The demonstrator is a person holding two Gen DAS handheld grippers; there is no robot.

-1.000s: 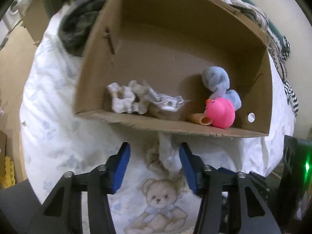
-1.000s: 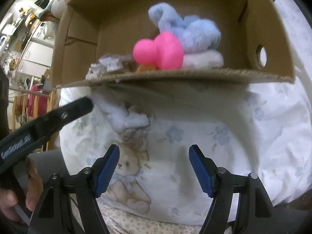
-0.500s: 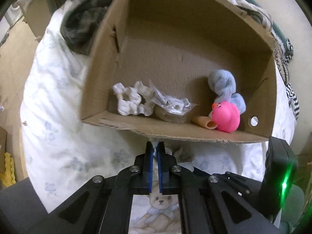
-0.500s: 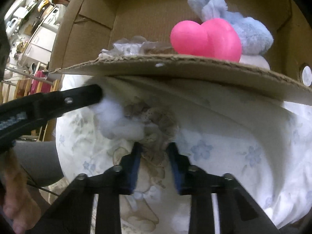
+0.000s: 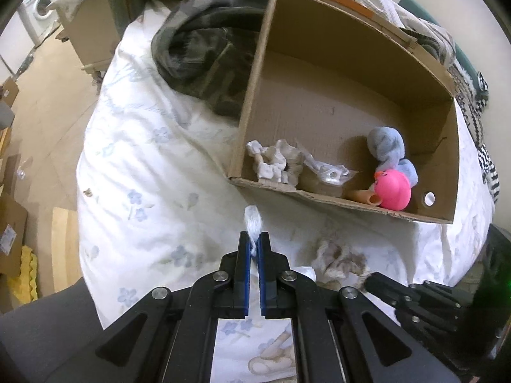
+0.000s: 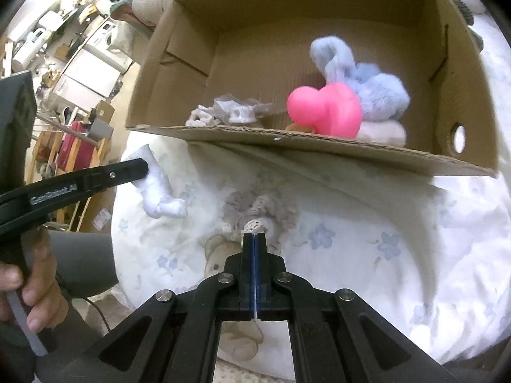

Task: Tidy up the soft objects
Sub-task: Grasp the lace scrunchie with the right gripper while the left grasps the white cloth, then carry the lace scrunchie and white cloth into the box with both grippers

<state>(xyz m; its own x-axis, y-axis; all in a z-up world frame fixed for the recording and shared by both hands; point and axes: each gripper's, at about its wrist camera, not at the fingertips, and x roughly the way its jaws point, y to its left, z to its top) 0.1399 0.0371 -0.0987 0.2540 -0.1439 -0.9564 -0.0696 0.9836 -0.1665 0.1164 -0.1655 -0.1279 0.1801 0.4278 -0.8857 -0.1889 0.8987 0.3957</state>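
My left gripper (image 5: 253, 239) is shut on a white fluffy scrunchie (image 5: 252, 221), which it holds above the quilt; the scrunchie also shows in the right wrist view (image 6: 158, 188). My right gripper (image 6: 254, 239) is shut on a beige lace scrunchie (image 6: 255, 220) that lies on the quilt; it also shows in the left wrist view (image 5: 335, 255). Beyond both stands an open cardboard box (image 5: 351, 102) (image 6: 319, 146). It holds a pink toy (image 5: 392, 190) (image 6: 325, 111), a blue plush (image 5: 388, 150) (image 6: 361, 76), a white scrunchie (image 5: 274, 162) and a clear packet (image 5: 329, 170).
A white floral quilt (image 5: 143, 172) with a teddy bear print covers the bed. A dark camouflage garment (image 5: 207, 57) lies left of the box. The floor and cardboard boxes (image 5: 9, 223) are at the far left. Striped cloth (image 5: 479, 121) lies right of the box.
Both grippers went from open to shut. The left one took the white scrunchie and lifted it back from the box. The right one closed on the lace scrunchie.
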